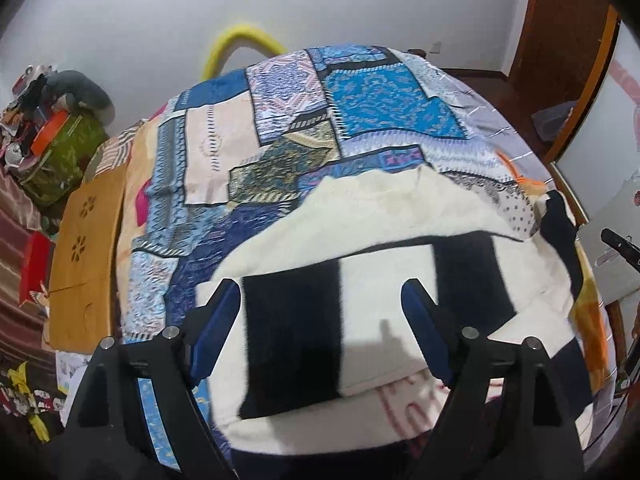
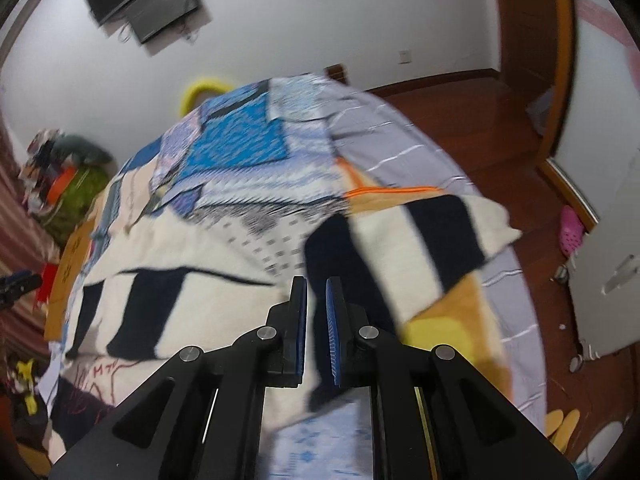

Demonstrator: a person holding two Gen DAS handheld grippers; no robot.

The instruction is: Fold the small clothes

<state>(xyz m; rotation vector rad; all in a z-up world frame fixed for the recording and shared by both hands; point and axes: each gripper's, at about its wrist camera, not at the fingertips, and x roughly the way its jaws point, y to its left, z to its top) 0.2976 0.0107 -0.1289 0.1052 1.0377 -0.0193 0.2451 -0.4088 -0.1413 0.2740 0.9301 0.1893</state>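
A cream sweater with wide black stripes (image 1: pixel 380 280) lies on the patchwork bedspread (image 1: pixel 280 120). Its body is folded over and one sleeve runs out to the right. My left gripper (image 1: pixel 320 300) is open and empty above the sweater's near left part. In the right wrist view the sweater (image 2: pixel 200 304) spreads across the bed and its striped sleeve (image 2: pixel 440 240) reaches the right edge. My right gripper (image 2: pixel 316 292) hovers over the sleeve with its jaws nearly closed and a thin gap between them. Nothing shows between the jaws. This view is motion-blurred.
The bed's right edge drops to a wooden floor (image 2: pixel 460 120) with pink slippers (image 2: pixel 570 228) and a white cabinet (image 2: pixel 608 260). A yellow wooden panel (image 1: pixel 84 260) and piled bags (image 1: pixel 52 148) stand left of the bed. A yellow hoop (image 1: pixel 240 44) leans on the far wall.
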